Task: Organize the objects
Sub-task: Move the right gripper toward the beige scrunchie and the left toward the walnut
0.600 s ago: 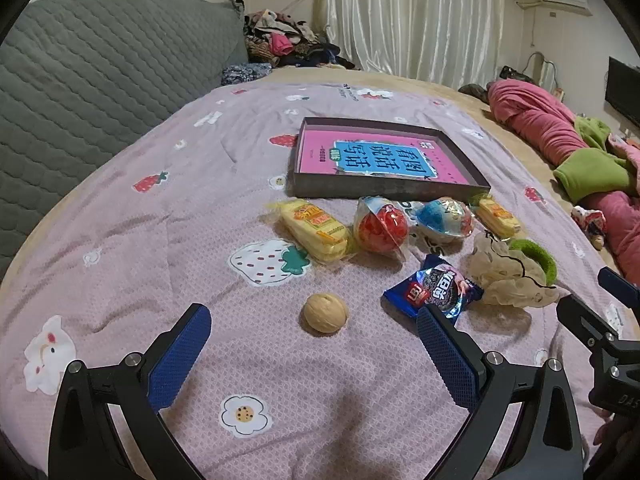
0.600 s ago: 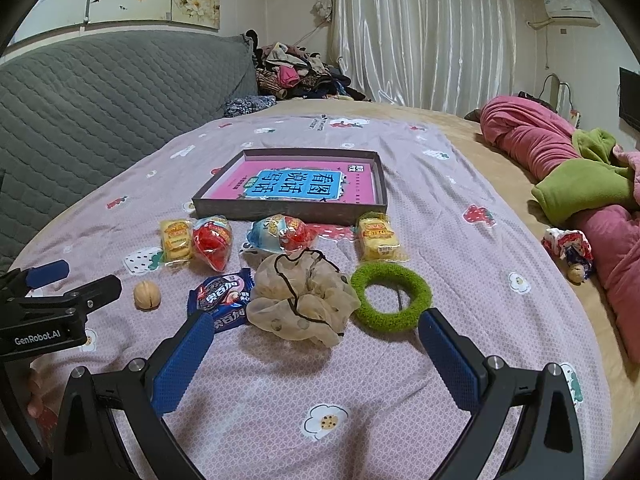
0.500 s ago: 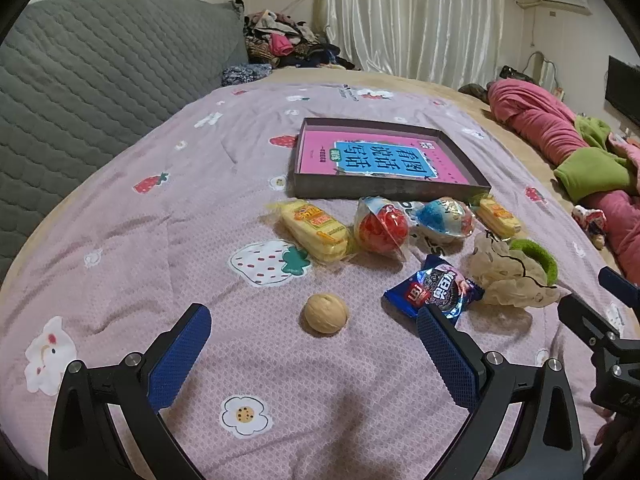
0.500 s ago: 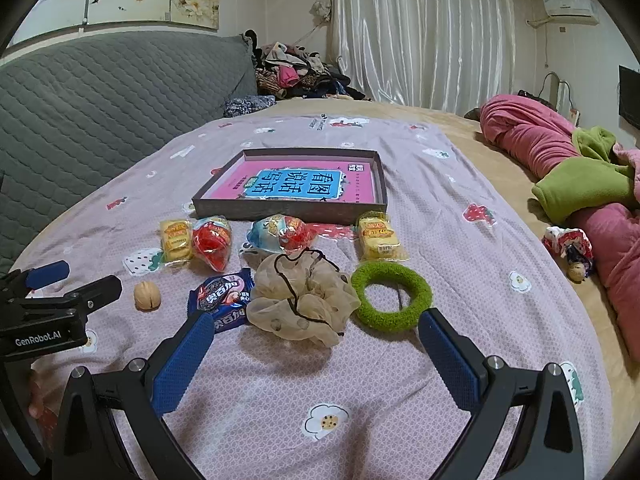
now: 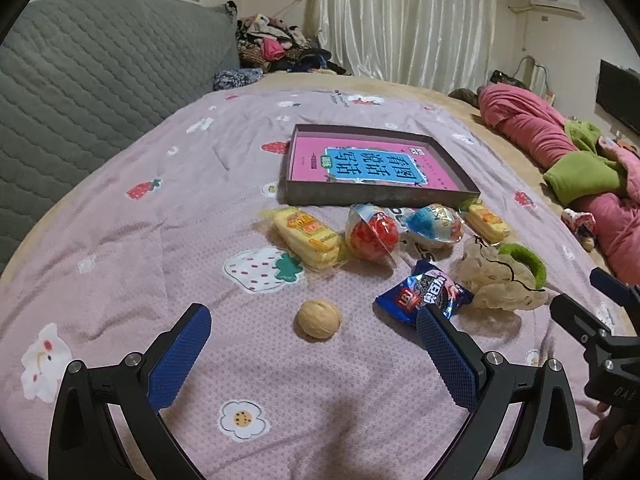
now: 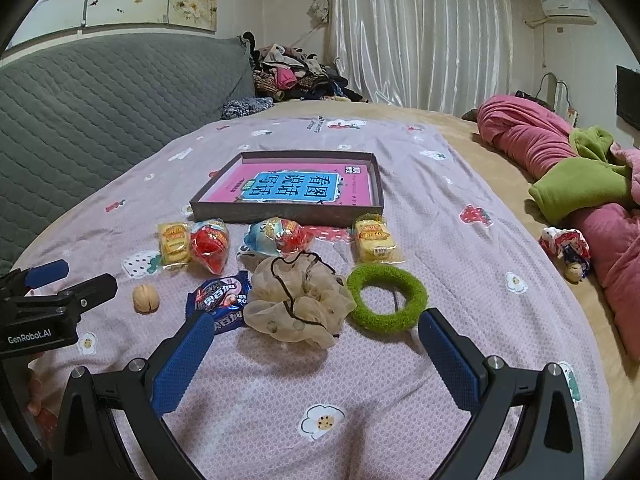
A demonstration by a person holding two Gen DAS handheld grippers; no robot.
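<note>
We're in a bedroom, white curtains (image 6: pixel 420 32) at the back, and a bed spread with a lilac bedsheet (image 5: pixel 132 240) printed with strawberries and flowers. A grey quilted headboard (image 6: pixel 92 92) runs along the left, and a bundle of pink and green bedding (image 6: pixel 568 164) lies at the right edge.

Biggest item on the sheet: a shallow dark tray (image 5: pixel 372 199) with a pink and blue book (image 5: pixel 370 166) lying flat inside it. Just in front of its near wall sits a row of snacks: a yellow cake packet (image 5: pixel 306 238) on the left, a red jelly cup (image 5: pixel 372 236) beside it, a blue jelly cup (image 5: pixel 432 224) next, and a second yellow cake packet (image 6: pixel 375 238) at the right end.

Nearer the camera, a beige scrunchie (image 6: pixel 298 300) lies crumpled, touching a green hair ring (image 6: pixel 386 296) on its right and a blue cookie wrapper (image 6: pixel 220 300) on its left. A walnut (image 5: pixel 319 318) sits alone, left of the wrapper.

Now the tools! The left gripper (image 5: pixel 314 354) hovers over the sheet, jaws spread wide, nothing between the blue pads, the walnut just ahead of them. The right gripper (image 6: pixel 314 354) is spread just as wide and empty, angled down with the scrunchie and green ring just beyond its tips. Each shows at the edge of the other's view.
</note>
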